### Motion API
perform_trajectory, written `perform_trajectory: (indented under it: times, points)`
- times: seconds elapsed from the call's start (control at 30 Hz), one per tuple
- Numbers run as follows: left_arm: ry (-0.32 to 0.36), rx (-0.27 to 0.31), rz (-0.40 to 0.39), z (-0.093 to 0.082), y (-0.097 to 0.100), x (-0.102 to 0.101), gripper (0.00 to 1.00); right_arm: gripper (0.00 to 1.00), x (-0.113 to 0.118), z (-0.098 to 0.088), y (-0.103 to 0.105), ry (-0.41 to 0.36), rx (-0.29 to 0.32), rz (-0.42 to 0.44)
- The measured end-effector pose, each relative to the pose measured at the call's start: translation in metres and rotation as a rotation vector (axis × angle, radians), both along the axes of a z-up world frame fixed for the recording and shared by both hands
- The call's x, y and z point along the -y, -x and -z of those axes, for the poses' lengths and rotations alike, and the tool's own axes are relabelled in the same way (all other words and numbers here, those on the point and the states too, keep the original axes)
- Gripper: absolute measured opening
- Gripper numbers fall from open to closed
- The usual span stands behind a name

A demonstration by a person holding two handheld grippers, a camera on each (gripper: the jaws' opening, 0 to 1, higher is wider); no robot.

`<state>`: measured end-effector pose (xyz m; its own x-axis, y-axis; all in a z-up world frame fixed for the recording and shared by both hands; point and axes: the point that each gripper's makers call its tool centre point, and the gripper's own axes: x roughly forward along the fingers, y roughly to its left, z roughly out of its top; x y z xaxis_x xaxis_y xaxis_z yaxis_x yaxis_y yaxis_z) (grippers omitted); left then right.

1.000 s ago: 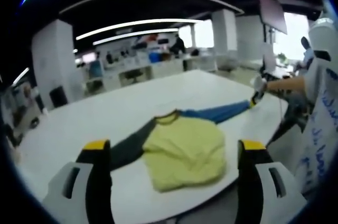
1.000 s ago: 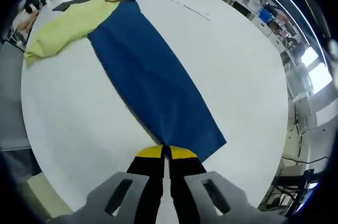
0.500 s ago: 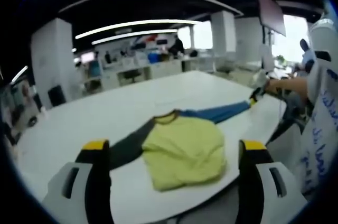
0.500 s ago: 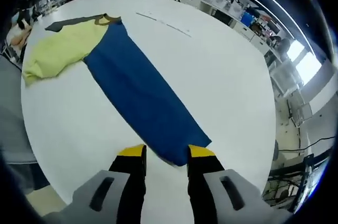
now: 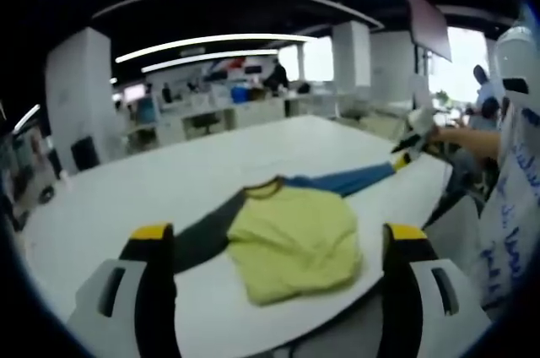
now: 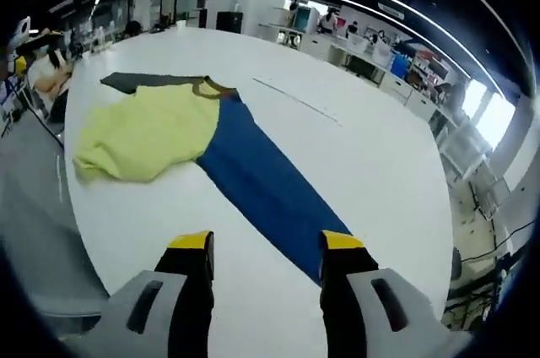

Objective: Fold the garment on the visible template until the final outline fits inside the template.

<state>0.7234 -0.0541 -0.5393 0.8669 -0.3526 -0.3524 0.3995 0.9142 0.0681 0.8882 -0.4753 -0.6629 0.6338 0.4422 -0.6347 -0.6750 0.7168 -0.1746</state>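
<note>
A long-sleeved garment lies flat on the round white table (image 6: 380, 164). Its yellow body (image 6: 152, 130) is bunched near the table's edge, a dark grey sleeve (image 6: 143, 82) runs off behind it, and a blue sleeve (image 6: 261, 181) stretches straight toward me. My right gripper (image 6: 266, 244) hovers open above the blue sleeve's cuff end, holding nothing. Thin template lines (image 6: 295, 98) are marked on the table beyond the sleeve. In the left gripper view, my left gripper (image 5: 278, 233) stands open and empty just short of the yellow body (image 5: 295, 240). The blue sleeve (image 5: 346, 181) runs toward the right gripper (image 5: 413, 134).
A person's arm (image 5: 468, 134) and white clothing (image 5: 515, 197) stand at the table's right side. The near table edge (image 5: 278, 337) lies close under the left jaws. Office desks (image 5: 219, 109), pillars and chairs ring the room. Bare tabletop (image 5: 126, 189) spreads left of the garment.
My right gripper has opened and let go of the blue sleeve's cuff, then lifted and drawn back. The sleeve now lies on the table. The left gripper has hardly moved.
</note>
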Motion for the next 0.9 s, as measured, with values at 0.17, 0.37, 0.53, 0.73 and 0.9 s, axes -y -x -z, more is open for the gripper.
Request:
perform_trajectory:
  times: [0.17, 0.37, 0.53, 0.73, 0.9]
  points:
    - [0.034, 0.002, 0.009, 0.003, 0.0, -0.005, 0.98, 0.64, -0.043, -0.038, 0.026, -0.094, 0.072, -0.033]
    - [0.06, -0.02, 0.019, 0.015, 0.004, -0.013, 0.98, 0.77, -0.102, -0.064, 0.067, -0.166, 0.138, -0.088]
    - [0.069, -0.059, 0.041, 0.031, 0.003, -0.017, 0.98, 0.83, -0.123, -0.056, 0.089, -0.157, 0.131, -0.096]
    - [0.086, -0.094, 0.074, 0.049, 0.002, -0.023, 0.98, 0.88, -0.142, -0.046, 0.106, -0.215, 0.095, -0.052]
    - [0.107, -0.143, 0.085, 0.07, 0.001, -0.035, 0.89, 0.94, -0.161, -0.044, 0.117, -0.254, 0.086, -0.013]
